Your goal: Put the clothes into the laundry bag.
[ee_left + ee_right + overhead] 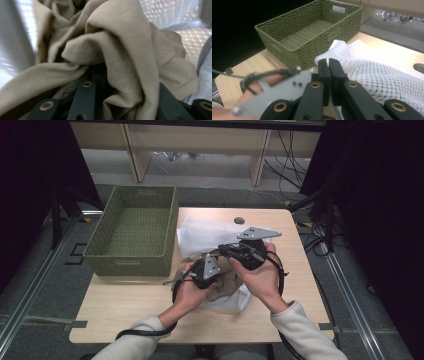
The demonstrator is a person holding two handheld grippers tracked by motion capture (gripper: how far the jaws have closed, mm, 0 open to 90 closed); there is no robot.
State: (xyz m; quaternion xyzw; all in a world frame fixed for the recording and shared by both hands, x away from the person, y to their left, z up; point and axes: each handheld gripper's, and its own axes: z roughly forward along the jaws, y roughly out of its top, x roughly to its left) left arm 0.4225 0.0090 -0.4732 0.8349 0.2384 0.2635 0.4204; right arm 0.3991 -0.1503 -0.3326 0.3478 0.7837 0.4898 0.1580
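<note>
Pale wood tabletop [125, 310] lies under my hands, with dark floor around it. On my left gripper [207, 270] the jaws stand partly apart, with a fold of the beige cloth [120, 50] lying between and over them; whether they press it I cannot tell. On my right gripper [328, 65] the jaws are pressed together at the edge of the white mesh bag [372, 67]. That cloth is crumpled and creased, bunched on the bag mid-table. A green woven basket [131, 262] sits just beside the bag, at the table's left edge.
</note>
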